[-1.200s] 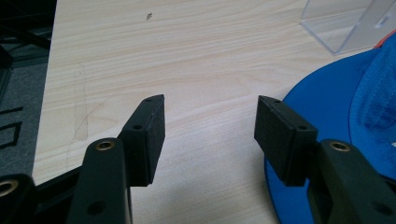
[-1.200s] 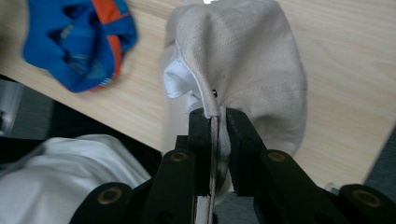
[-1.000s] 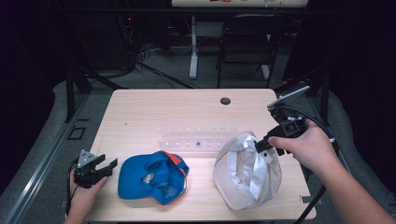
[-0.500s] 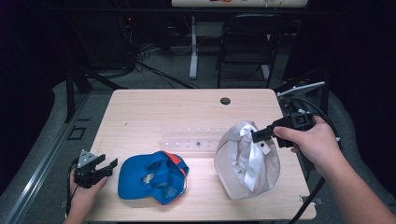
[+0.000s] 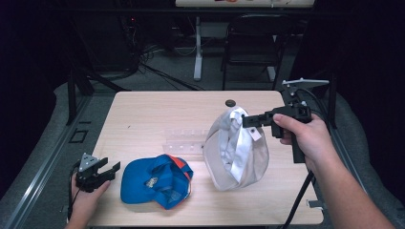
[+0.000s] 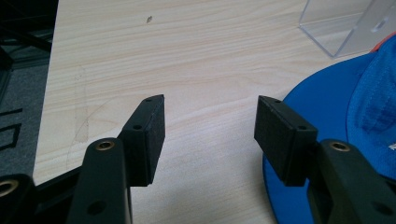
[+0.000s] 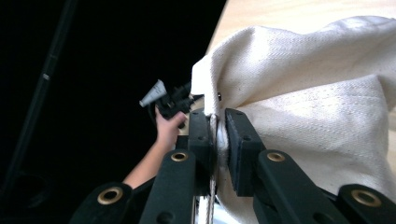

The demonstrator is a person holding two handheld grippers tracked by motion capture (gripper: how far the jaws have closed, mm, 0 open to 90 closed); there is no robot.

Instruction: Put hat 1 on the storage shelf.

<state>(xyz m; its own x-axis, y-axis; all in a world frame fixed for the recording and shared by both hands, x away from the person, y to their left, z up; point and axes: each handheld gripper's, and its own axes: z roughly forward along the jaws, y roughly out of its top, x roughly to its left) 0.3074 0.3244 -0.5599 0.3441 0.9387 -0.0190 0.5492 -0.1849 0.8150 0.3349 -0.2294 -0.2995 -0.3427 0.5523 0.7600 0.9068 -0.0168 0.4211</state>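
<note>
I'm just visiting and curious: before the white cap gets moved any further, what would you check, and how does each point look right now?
1. Right gripper clamped on the white cap: ok.
2. Cap lifted, its lower edge off the table: cannot tell.
3. Left gripper open, holding nothing: ok.
4. Blue cap apart from the white cap: ok.
5. Clear plastic stand untouched by the white cap: cannot tell.

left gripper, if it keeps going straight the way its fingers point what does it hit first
Probably the blue cap. The left gripper is open, just above the table, aimed right along it. In the left gripper view the cap's brim already sits by one finger, so it likely clips that first; depth is unclear.
</note>
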